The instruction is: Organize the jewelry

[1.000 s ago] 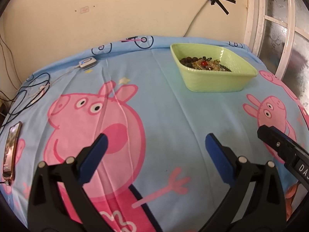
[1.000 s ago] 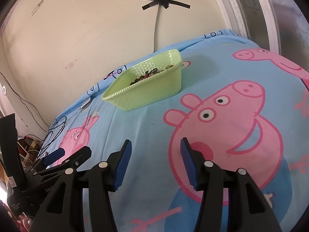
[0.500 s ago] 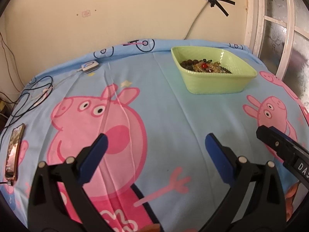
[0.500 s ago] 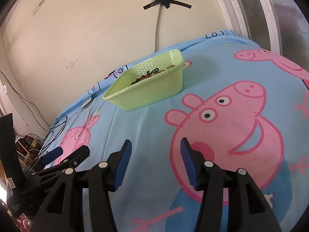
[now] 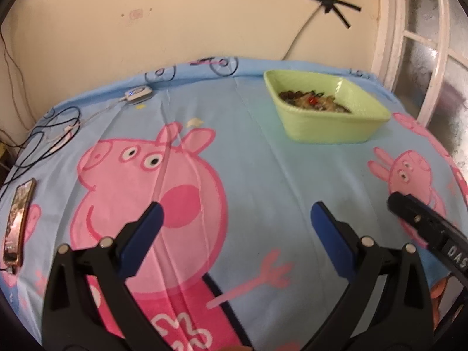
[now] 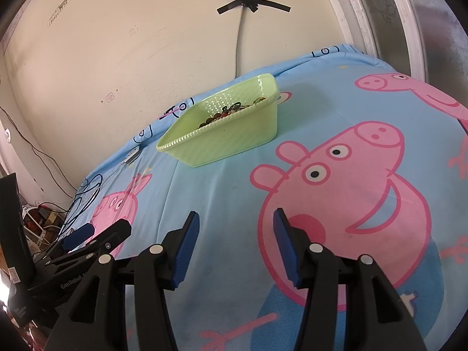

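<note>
Jewelry (image 5: 314,101) is lying heaped in a pale green basket (image 5: 327,128), a tangle of dark beads and chains with one red bead showing, and I am seeing it from both wrist cameras; in the right one the heap (image 6: 226,114) is peeking over the ribbed rim of that basket (image 6: 228,140). The basket is sitting toward the far edge of a light blue bedsheet (image 5: 257,175) printed with pink cartoon pigs, close to the cream wall where a cable (image 6: 238,38) is running up under black tape strips. I am holding my left gripper (image 5: 235,219) over the sheet with its jaws spread wide and nothing between the blue pads, well short of the basket. My right gripper (image 6: 235,228) is hovering likewise, its jaws parted by a narrower gap and gripping nothing, only the sheet showing through. Each gripper is showing up in the other's camera: the right one is poking in at the right edge of the left view, the left one is sitting at the lower left of the right view. A phone (image 5: 17,222) is lying at the left edge of the sheet, and a small white device (image 5: 137,94) with looping black wires is resting near the far left corner
</note>
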`<action>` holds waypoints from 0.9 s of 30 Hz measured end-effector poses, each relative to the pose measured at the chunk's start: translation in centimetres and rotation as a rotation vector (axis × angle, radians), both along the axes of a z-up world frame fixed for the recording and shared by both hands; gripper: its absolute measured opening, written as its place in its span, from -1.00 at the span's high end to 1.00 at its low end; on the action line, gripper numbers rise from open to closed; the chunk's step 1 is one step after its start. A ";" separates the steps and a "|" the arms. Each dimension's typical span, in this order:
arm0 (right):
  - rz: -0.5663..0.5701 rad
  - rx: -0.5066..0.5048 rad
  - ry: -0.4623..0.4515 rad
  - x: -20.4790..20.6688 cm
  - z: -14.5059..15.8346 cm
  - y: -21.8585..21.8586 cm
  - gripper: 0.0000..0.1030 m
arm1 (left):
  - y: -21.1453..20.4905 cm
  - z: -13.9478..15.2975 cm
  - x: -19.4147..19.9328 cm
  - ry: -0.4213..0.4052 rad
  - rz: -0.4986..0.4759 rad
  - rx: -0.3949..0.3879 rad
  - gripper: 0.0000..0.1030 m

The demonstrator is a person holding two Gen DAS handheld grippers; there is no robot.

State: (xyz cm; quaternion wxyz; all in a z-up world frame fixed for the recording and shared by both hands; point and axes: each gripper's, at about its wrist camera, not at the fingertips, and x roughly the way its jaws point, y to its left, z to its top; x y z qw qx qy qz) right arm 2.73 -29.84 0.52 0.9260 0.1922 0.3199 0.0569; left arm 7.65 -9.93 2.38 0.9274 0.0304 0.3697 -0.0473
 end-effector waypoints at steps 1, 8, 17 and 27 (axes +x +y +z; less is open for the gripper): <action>0.000 0.000 0.000 0.0 0.0 0.0 0.45 | -0.1 -0.1 0.1 0.010 0.003 0.009 -0.88; 0.001 0.001 0.002 0.0 0.0 0.0 0.45 | 0.0 -0.1 0.0 0.008 -0.003 0.000 -0.88; 0.004 0.004 0.002 0.0 0.0 0.0 0.45 | 0.0 -0.1 0.0 0.008 -0.003 0.005 -0.88; 0.006 0.003 0.005 -0.1 0.0 0.0 0.45 | -0.2 -0.1 0.1 0.010 -0.002 0.014 -0.88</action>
